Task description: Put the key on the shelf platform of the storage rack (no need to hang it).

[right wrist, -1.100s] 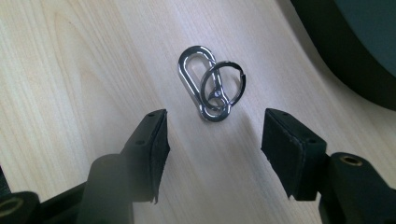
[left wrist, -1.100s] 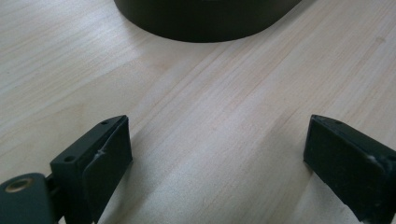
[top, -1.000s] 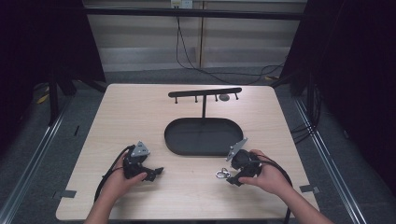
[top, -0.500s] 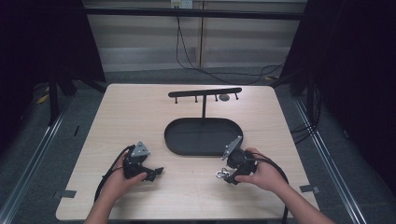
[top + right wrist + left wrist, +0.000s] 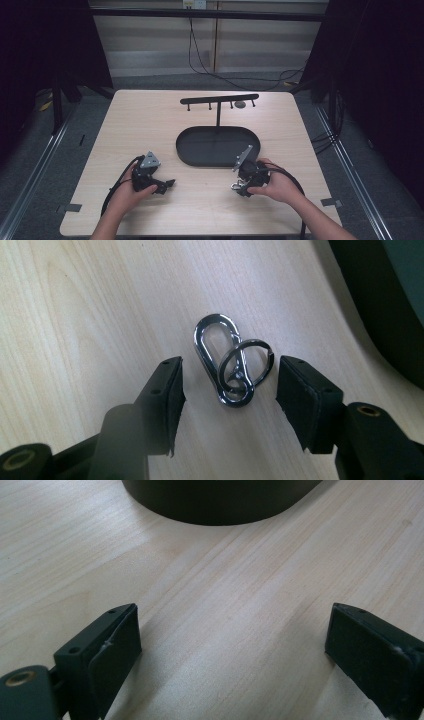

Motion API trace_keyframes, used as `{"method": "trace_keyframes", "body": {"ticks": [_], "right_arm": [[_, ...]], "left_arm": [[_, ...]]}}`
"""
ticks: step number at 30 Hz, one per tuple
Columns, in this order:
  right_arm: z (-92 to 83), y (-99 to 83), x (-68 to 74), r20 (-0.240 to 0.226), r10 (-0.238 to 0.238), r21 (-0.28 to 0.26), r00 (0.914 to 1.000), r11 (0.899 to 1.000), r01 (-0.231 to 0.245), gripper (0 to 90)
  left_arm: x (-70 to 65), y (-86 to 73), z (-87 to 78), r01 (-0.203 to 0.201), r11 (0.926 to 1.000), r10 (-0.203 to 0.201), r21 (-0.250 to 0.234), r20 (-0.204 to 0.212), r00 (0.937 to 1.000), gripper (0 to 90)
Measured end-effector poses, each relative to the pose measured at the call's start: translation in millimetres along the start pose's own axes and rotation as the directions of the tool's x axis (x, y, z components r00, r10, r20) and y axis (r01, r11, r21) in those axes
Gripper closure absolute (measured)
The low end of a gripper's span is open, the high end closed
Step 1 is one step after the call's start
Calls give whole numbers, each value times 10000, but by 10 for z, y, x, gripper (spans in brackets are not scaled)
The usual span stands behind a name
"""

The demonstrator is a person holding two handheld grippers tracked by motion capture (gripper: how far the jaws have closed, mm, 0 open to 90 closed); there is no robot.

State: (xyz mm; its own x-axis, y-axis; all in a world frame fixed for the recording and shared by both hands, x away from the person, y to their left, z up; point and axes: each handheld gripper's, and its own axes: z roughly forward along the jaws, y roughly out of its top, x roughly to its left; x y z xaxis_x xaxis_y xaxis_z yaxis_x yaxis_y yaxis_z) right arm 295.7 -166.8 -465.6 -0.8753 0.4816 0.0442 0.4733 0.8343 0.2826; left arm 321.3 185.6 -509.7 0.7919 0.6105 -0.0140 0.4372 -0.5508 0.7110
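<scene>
High view: the left gripper (image 5: 167, 184) and right gripper (image 5: 239, 187) rest on the pale wooden table (image 5: 150, 120), the black oval tray (image 5: 200, 150) between and beyond them.

Left gripper view: jaws spread wide over bare wood.

Right gripper view: jaws, just closing, flank without touching the shiny metal carabiner clip with split ring (image 5: 227, 360).

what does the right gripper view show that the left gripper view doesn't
Right gripper view: a metal carabiner clip with a key ring looped through it, lying flat on the wood between the right gripper; its jaws have just been closing but the pads stand clear of the clip on both sides.
Left gripper view: the left gripper open wide over bare wood, with nothing between its jaws.
Both: the light wooden table and a curved edge of the black oval tray beyond the jaws.
</scene>
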Motion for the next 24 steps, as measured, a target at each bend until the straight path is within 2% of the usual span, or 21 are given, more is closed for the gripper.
{"method": "trace_keyframes", "body": {"ticks": [9, 10, 14, 16, 17, 24], "right_arm": [[52, 66, -4, -82, -233, 254, 9997, 9994, 235, 474], [61, 71, 4, -92, -152, 338, 9998, 9993, 155, 479], [69, 84, 10, -10, -214, 372, 9998, 9991, 215, 526], [60, 92, 12, -30, -150, 421, 9999, 9990, 151, 644], [56, 95, 11, -40, -136, 458, 9999, 9989, 138, 672], [55, 105, 10, -73, -66, 591, 10000, 9982, 70, 682]], "left_arm": [[0, 0, 0, -1, 10000, 1, -1, 3, 10000, 74], [0, 0, 0, -1, 10000, 1, -1, 3, 10000, 74], [0, 0, 0, 1, 10000, -1, -3, 6, 10000, 74], [0, 0, 0, -2, 10000, 2, -2, 8, 10000, 74], [0, 0, 0, -1, 10000, 1, -4, 2, 10000, 74], [0, 0, 0, -1, 10000, 1, -4, 5, 10000, 73]]}}
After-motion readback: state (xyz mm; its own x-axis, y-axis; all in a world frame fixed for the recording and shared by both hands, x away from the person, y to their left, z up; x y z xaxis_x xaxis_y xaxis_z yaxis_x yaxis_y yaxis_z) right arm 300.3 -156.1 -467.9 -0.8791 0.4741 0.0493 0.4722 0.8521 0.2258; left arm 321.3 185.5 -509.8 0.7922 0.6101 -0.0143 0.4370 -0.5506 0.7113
